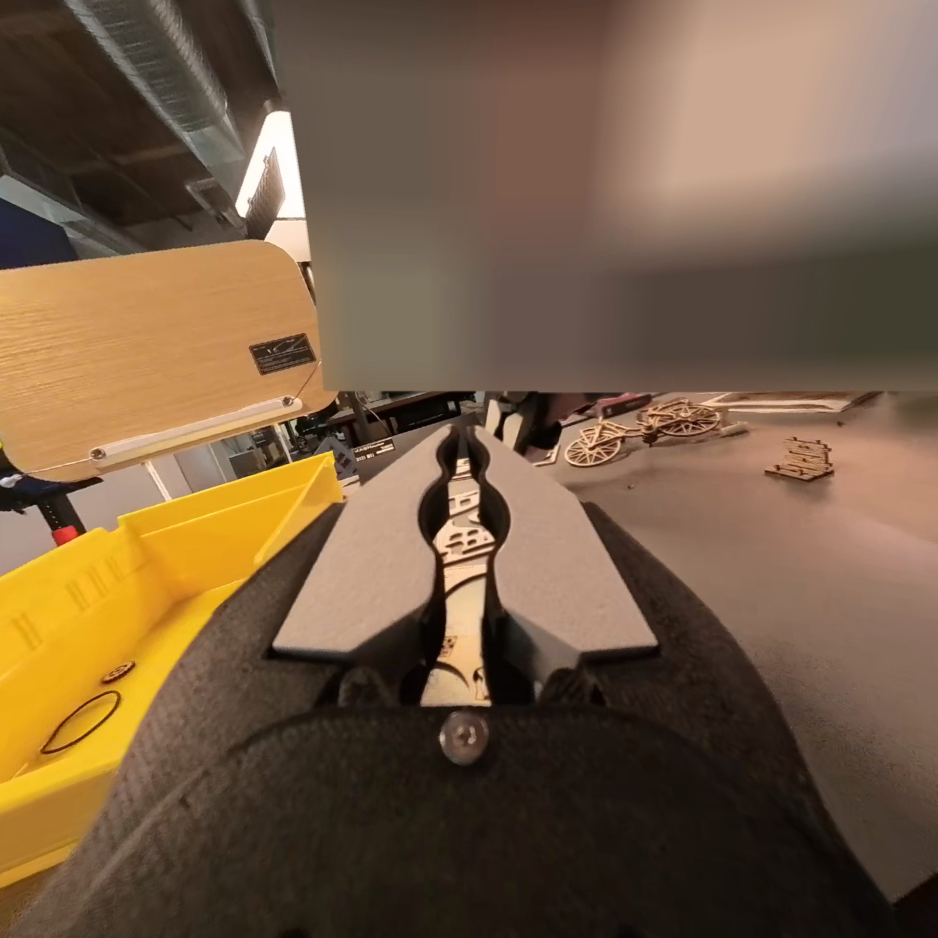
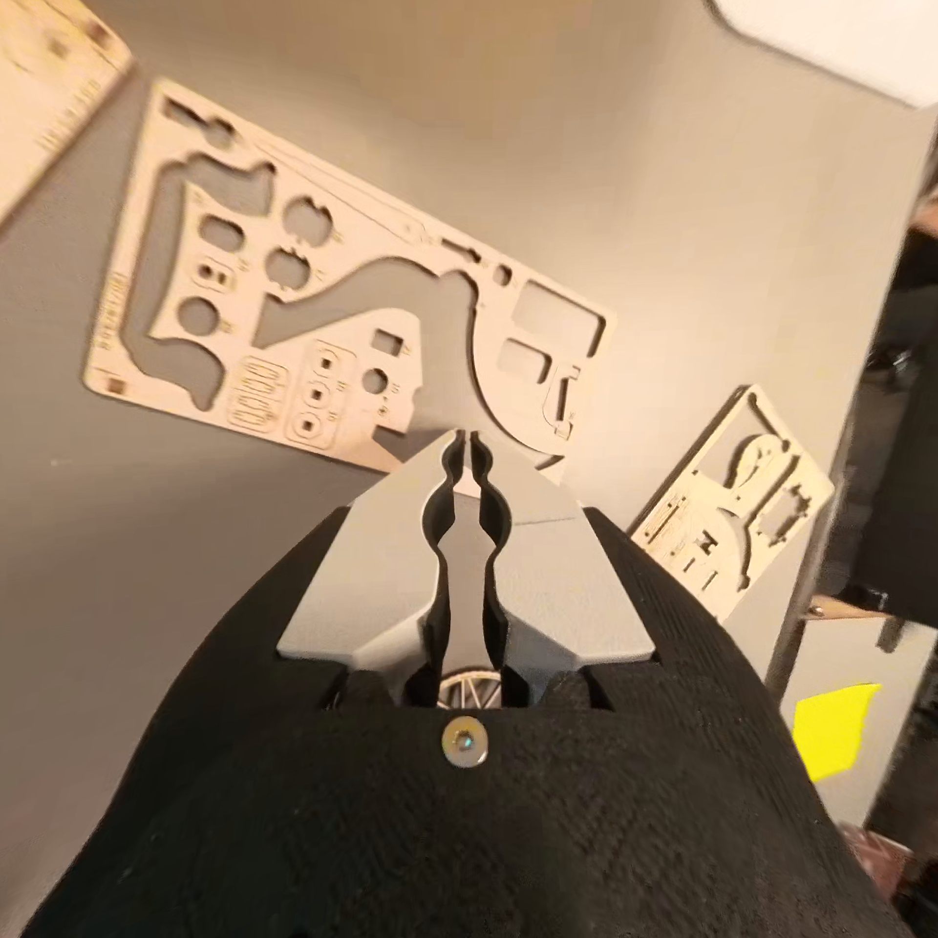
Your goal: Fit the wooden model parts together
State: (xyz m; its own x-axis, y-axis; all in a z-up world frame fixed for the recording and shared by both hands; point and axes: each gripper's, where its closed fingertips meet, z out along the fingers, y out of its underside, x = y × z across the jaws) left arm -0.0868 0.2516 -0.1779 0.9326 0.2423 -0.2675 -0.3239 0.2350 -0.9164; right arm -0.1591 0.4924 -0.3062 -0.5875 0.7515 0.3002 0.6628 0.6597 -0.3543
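Left gripper first: its two grey fingers are drawn nearly together, tips almost meeting, and through the narrow slot between them a pale laser-cut wooden sheet shows. Whether the fingers actually pinch that sheet or merely hover over it, I cannot tell. Right gripper looks much the same, fingers pulled in close with only a sliver of a gap at the tips, nothing visibly caught between them, and its nose sits right at the lower edge of the big parts sheet.

Now the surroundings, biggest down. The grey table spreads under everything. In the left wrist view a light wooden board stands tilted up at the left, with a yellow plastic bin below it. That big parts sheet in the right wrist view lies flat, most of its shapes already punched out. A smaller parts sheet lies well to its right, near the table edge, also partly emptied.

Far across the table in the left wrist view, the wooden bicycle model lies on its side, and a small slotted wooden piece sits apart to its right. Inside the bin, a thin black rubber band and a tiny wooden gear rest on the bottom.
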